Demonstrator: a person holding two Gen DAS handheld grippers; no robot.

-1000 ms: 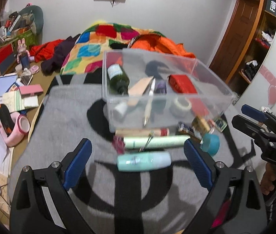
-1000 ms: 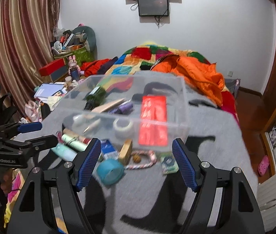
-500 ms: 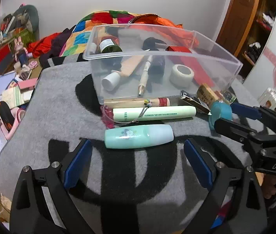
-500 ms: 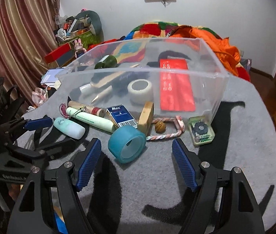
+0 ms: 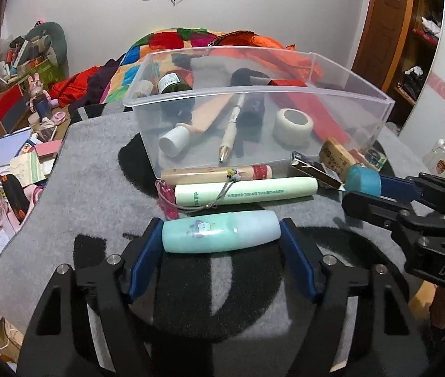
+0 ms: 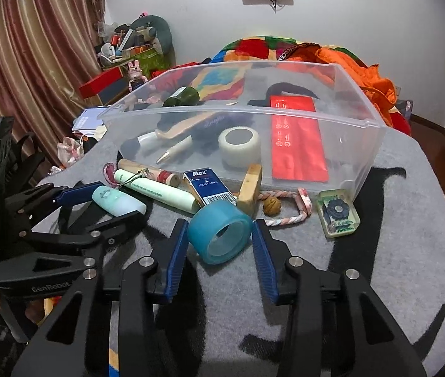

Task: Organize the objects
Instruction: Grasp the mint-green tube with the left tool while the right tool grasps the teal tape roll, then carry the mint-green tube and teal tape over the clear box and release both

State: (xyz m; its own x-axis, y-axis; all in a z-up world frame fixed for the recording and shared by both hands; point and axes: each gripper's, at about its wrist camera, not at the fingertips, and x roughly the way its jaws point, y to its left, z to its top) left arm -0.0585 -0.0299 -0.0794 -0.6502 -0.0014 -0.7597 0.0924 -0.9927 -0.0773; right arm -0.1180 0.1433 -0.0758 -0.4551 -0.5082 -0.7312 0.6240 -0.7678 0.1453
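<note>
A clear plastic bin (image 5: 348, 94) (image 6: 360, 122) stands on the grey mat and holds a green bottle, a pen, a white tape roll and a red packet. My left gripper (image 5: 221, 235) has its jaws against both ends of a mint-green bottle (image 5: 221, 232) that lies on the mat; it also shows in the right wrist view (image 6: 118, 202). My right gripper (image 6: 221, 235) has its jaws against both sides of a teal tape roll (image 6: 221, 234), seen in the left wrist view too (image 5: 364, 180).
In front of the bin lie a pale green tube (image 5: 247, 191), a beige tube (image 5: 216, 172), a blue Max staple box (image 6: 210, 185), a wooden block (image 6: 249, 190), a walnut (image 6: 272, 204), a braided rope (image 6: 298, 207) and a small clear case (image 6: 338, 213). Clutter covers the floor at the left.
Both grippers moved forward and down to the mat and narrowed. The left now brackets the mint-green bottle, the right the teal tape roll.
</note>
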